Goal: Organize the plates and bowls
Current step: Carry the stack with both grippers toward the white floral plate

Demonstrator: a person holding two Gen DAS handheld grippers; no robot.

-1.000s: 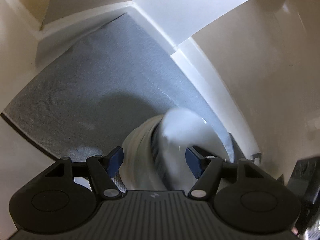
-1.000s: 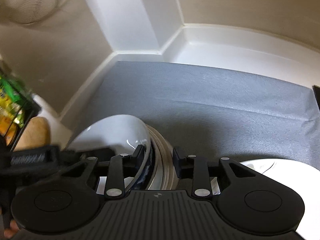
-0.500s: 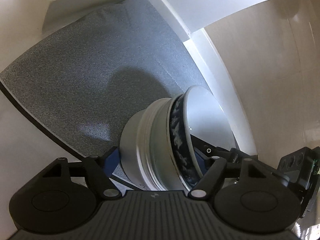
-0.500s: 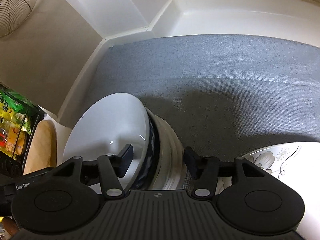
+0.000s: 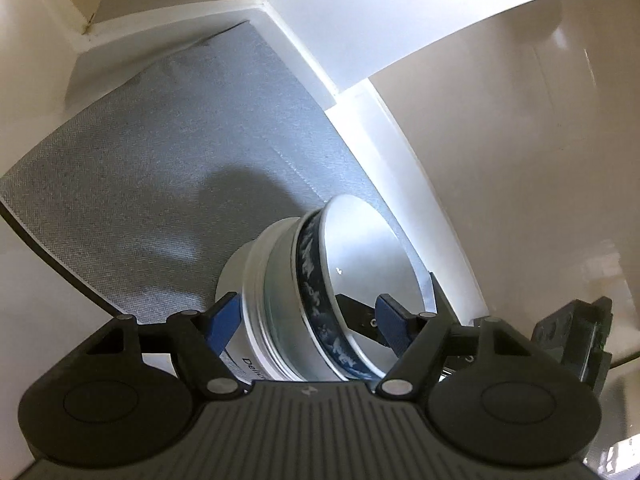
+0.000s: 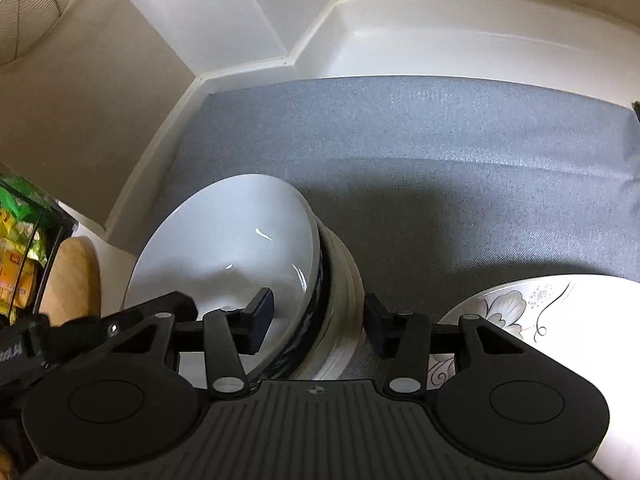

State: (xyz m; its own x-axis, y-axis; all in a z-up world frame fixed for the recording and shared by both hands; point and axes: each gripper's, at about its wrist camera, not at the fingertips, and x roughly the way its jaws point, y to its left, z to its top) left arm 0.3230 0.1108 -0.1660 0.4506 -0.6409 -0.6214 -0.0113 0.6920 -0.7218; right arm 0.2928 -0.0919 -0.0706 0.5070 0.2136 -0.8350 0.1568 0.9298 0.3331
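A nested stack of bowls [image 5: 260,280] hangs tilted on its side over the grey mat [image 5: 160,184]: white outer bowls and a blue-patterned bowl [image 5: 310,276] with a white inside. My left gripper [image 5: 306,314] is shut on the stack, one blue pad [image 5: 224,322] at the base, the other inside the mouth. My right gripper [image 6: 316,308] straddles the stack's wall [image 6: 340,280]. One of its fingers [image 6: 260,316] is inside the top bowl [image 6: 232,248], the other by the outer side. Its jaws are closing, and I see no firm press.
A white plate with a flower pattern [image 6: 520,308] lies on the mat at the right. White cabinet walls [image 6: 360,40] enclose the mat at the back and left. Outside on the left are a wire mesh dome [image 6: 28,12], a wooden board [image 6: 76,280] and green and yellow packets [image 6: 16,248].
The right jaws let go of the top bowl's rim and spread wider around the stack. The bowls, blurred a second ago, now sit steady. The flowered plate shows more.
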